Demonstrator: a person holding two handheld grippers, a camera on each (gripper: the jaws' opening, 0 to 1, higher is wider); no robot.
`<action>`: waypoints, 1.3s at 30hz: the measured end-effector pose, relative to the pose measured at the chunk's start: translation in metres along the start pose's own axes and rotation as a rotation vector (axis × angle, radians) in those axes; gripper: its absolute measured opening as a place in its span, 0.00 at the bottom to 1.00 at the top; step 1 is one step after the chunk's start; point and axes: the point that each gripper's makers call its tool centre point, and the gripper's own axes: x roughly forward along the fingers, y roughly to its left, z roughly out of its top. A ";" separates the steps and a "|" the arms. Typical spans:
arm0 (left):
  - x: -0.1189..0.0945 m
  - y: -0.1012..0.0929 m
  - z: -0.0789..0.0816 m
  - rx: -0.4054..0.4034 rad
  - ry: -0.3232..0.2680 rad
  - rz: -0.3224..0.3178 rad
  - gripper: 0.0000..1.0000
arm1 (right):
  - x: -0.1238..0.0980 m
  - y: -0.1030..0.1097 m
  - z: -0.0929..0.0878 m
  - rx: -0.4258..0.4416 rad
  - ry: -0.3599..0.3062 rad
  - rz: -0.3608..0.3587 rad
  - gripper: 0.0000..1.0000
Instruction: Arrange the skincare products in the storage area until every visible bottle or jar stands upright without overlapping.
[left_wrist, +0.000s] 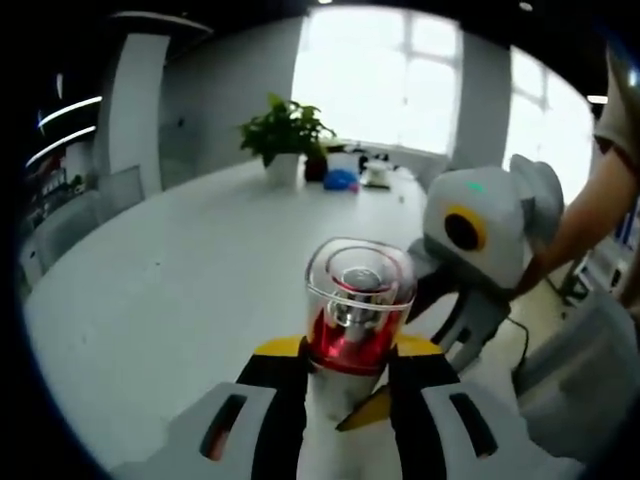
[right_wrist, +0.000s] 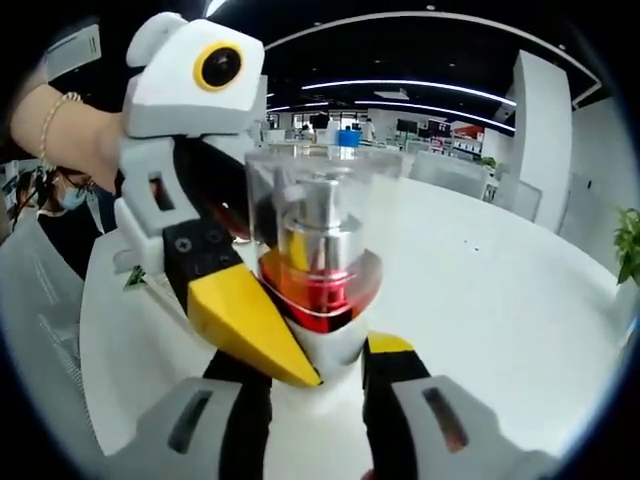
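At nine o'clock in the left gripper view lay the bare white table (left_wrist: 170, 290); at twelve stood a potted plant (left_wrist: 284, 135). At centre, the left gripper (left_wrist: 345, 385) was clamped on a bottle (left_wrist: 357, 300) with a red collar and clear cap, held aloft above the table. At three o'clock the right gripper (left_wrist: 450, 300) reached in beside the bottle.

In the right gripper view, the left gripper (right_wrist: 240, 330) crossed from ten o'clock; the bottle (right_wrist: 318, 255) sat centred between the right gripper (right_wrist: 320, 395) jaws, though whether they pinched it could not be told.

The step appeared to be a hand-to-hand reorientation; next, the bottle likely needed setting upright on the table.
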 end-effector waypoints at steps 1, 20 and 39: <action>0.000 0.000 0.000 -0.009 -0.001 0.003 0.28 | 0.000 0.000 0.000 0.003 0.000 0.001 0.35; -0.021 -0.002 -0.008 -0.096 -0.019 0.060 0.49 | -0.021 0.011 -0.005 0.045 0.002 -0.017 0.53; -0.068 -0.023 -0.030 -0.186 0.001 0.135 0.70 | -0.054 0.038 -0.006 0.132 -0.012 -0.031 0.69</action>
